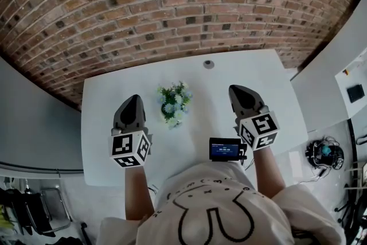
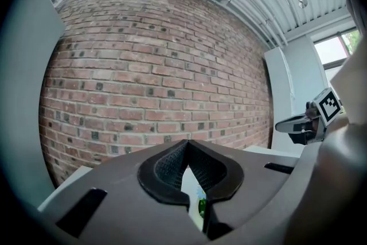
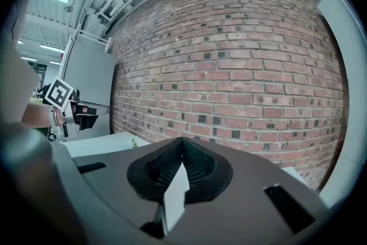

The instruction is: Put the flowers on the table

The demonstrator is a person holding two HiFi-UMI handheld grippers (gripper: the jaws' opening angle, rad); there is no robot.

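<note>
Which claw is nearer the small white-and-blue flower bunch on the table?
Left. The left claw hangs close beside the small white-and-blue flower bunch, on its left side; the right claw is farther off on the other side. Neither touches it.

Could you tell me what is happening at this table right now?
A person holds two grippers above the white rectangular table. The small bunch of white and blue flowers with green leaves lies on it, between them. The left gripper and the right gripper both have their fingers shut, holding nothing.
</note>
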